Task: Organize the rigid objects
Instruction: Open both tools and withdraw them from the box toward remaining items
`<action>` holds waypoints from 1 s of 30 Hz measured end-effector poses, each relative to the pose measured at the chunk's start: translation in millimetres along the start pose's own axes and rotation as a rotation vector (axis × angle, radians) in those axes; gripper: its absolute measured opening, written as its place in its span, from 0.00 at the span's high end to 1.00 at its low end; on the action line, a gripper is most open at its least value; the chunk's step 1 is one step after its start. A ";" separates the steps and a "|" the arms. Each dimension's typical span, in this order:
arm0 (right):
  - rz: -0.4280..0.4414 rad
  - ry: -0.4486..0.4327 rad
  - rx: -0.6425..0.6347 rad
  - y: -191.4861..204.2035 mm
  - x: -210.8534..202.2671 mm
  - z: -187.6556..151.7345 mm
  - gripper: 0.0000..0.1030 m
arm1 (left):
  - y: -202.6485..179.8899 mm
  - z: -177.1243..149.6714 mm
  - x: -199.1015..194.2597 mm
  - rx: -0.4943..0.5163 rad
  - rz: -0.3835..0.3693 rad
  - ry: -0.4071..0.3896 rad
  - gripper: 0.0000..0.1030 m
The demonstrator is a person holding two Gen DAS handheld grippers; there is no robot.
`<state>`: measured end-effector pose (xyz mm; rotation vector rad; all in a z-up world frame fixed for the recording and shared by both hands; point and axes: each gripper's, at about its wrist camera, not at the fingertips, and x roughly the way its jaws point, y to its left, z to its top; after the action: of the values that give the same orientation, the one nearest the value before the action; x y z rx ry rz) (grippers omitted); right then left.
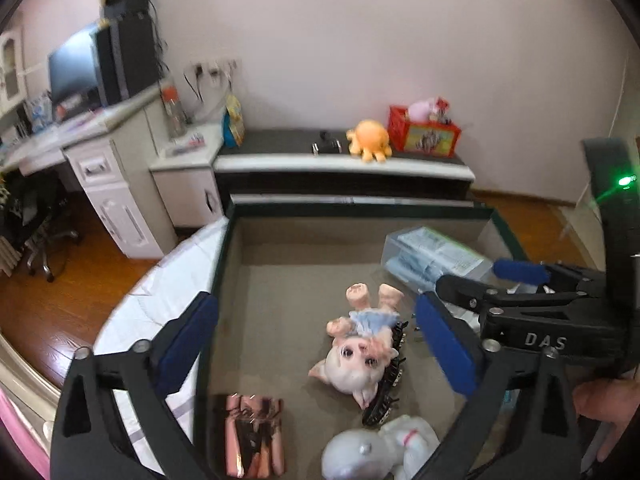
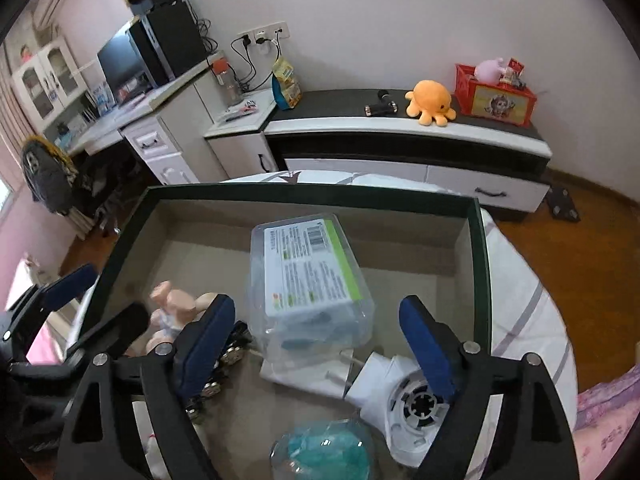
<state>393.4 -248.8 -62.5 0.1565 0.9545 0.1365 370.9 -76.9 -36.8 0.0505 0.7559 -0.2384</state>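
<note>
Box: a dark-rimmed cardboard box (image 2: 478, 264) on a white bed holds the toys.
Pig doll: (image 1: 360, 344) lies on its back mid-floor, touching a black hair clip (image 1: 386, 392).
Plastic case: (image 2: 308, 276) rests clear and labelled toward the far wall.
Left gripper: (image 1: 316, 344) hangs over the doll, jaws spread, gripping nothing.
Right gripper: (image 2: 316, 344) hangs over the case, jaws released and empty.

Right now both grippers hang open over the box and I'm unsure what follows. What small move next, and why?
Probably lift both clear: left gripper and right gripper are open and empty, and the pig doll and clear plastic case already lie in the box.
</note>
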 end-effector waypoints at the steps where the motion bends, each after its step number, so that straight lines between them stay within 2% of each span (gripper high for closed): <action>1: -0.004 -0.004 0.001 0.8 -4.5 -1.8 0.15 | 0.0 -1.2 -7.2 0.001 0.009 -0.013 0.00; 4: 0.005 -0.041 0.009 2.9 -22.5 -5.5 0.10 | 1.5 -6.5 -33.8 -0.010 0.019 -0.051 0.00; 6: 0.022 -0.072 0.029 4.4 -38.1 -10.2 0.00 | 0.6 -12.6 -54.8 -0.015 0.029 -0.077 0.00; 12: -0.011 -0.161 0.012 20.8 -91.3 -42.9 0.00 | -5.0 -31.8 -115.3 -0.017 0.034 -0.145 0.00; 22: -0.028 -0.324 0.026 34.4 -187.3 -135.1 0.00 | -10.0 -85.1 -196.7 -0.047 0.066 -0.185 0.00; 27: -0.084 -0.405 -0.005 43.7 -227.6 -178.5 0.00 | -17.9 -112.1 -229.5 -0.049 0.085 -0.216 0.00; 30: -0.122 -0.454 -0.023 51.5 -248.8 -199.6 0.00 | -20.9 -127.4 -247.0 -0.065 0.070 -0.219 0.00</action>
<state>85.3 -229.8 33.0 0.1013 0.5077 -0.0030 106.9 -32.1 40.5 -0.0104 0.5420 -0.1496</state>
